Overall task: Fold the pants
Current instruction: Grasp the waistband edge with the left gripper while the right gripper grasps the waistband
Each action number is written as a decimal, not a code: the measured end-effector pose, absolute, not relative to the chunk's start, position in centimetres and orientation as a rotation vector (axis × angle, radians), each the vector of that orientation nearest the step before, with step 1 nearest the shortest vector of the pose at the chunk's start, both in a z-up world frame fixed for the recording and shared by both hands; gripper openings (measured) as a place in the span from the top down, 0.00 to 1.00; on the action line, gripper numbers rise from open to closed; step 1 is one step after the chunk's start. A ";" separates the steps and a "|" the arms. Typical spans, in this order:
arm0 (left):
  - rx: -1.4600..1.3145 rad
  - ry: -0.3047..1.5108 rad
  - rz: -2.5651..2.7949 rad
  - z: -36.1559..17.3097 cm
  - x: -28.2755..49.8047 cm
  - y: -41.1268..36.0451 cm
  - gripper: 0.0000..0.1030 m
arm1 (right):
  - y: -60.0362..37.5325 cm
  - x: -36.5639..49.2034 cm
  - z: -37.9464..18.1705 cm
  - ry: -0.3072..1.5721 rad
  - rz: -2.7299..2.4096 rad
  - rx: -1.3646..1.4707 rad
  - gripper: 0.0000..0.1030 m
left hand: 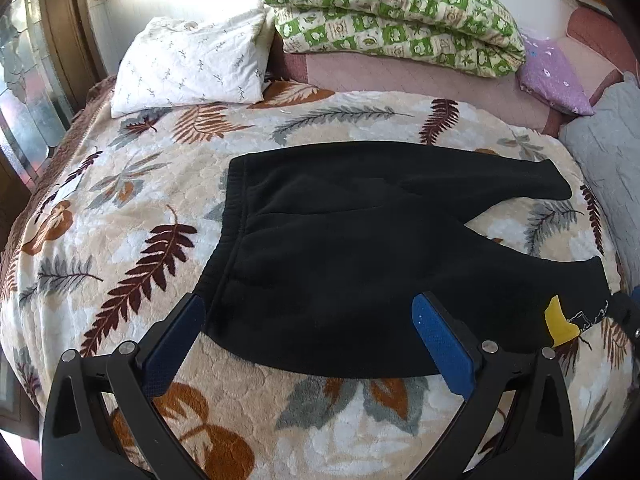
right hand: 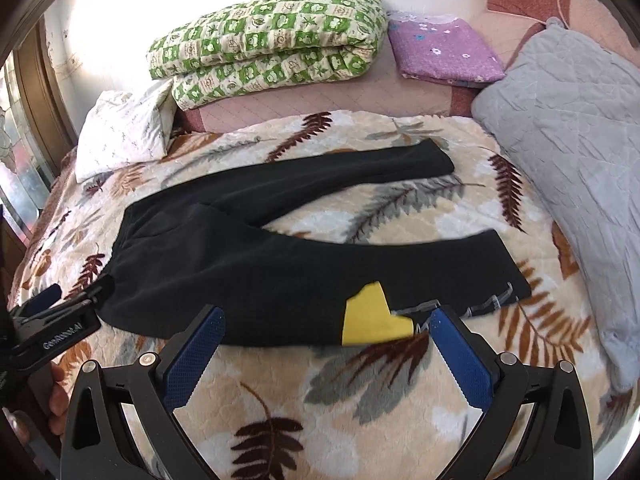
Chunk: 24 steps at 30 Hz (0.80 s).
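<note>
Black pants (left hand: 360, 248) lie flat on a leaf-patterned blanket (left hand: 120, 216), waistband to the left and both legs spread apart to the right. A yellow patch (right hand: 372, 318) marks the near leg. My left gripper (left hand: 308, 312) is open, its jaws straddling the near waist corner. My right gripper (right hand: 326, 322) is open at the near leg's edge (right hand: 280, 280), around the yellow patch. The left gripper also shows at the left in the right wrist view (right hand: 60, 308).
A white pillow (left hand: 192, 64), a folded green checked quilt (left hand: 392, 12) and a purple folded cloth (right hand: 444, 50) lie at the back. A grey quilted cushion (right hand: 576, 152) lies along the right side. A wooden frame (left hand: 68, 32) stands at the left.
</note>
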<state>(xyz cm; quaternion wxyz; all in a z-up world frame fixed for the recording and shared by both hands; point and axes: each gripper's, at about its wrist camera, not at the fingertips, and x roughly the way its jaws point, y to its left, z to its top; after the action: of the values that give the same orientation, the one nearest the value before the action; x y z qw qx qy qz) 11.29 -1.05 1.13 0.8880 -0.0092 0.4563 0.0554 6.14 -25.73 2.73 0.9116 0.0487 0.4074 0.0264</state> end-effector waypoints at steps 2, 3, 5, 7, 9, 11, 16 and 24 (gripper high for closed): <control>-0.045 1.014 0.077 1.3 13.7 -0.1 0.00 | -26.9 7.5 3.2 0.829 0.066 0.114 0.00; -0.061 1.046 0.062 1.4 15.0 0.5 0.00 | -27.8 8.6 3.6 0.821 0.058 0.121 0.00; -0.102 1.113 0.037 1.6 17.8 2.0 0.00 | -30.2 11.7 4.2 0.820 0.028 0.122 0.00; -0.152 1.183 0.026 1.5 20.9 3.8 0.00 | -32.7 15.1 4.3 0.840 0.004 0.116 0.00; -0.194 1.228 0.026 1.2 23.2 5.2 0.00 | -35.6 19.2 4.0 0.875 -0.018 0.119 0.00; -0.243 1.256 0.058 0.9 25.3 6.8 0.00 | -38.5 23.7 2.9 0.930 -0.031 0.146 0.01; -0.372 1.357 0.064 -1.1 30.2 9.9 0.00 | -42.5 32.5 -1.1 1.043 0.029 0.260 0.02; -0.480 1.458 -0.013 -4.2 34.0 11.1 0.00 | -43.7 38.6 -4.6 1.129 0.115 0.284 0.15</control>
<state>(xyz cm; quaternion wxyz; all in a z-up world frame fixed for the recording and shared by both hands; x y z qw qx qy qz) 33.98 11.08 -4.17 0.7196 -0.2173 0.6594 -0.0060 38.56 -43.66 -4.59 0.8337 0.1339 0.5330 0.0544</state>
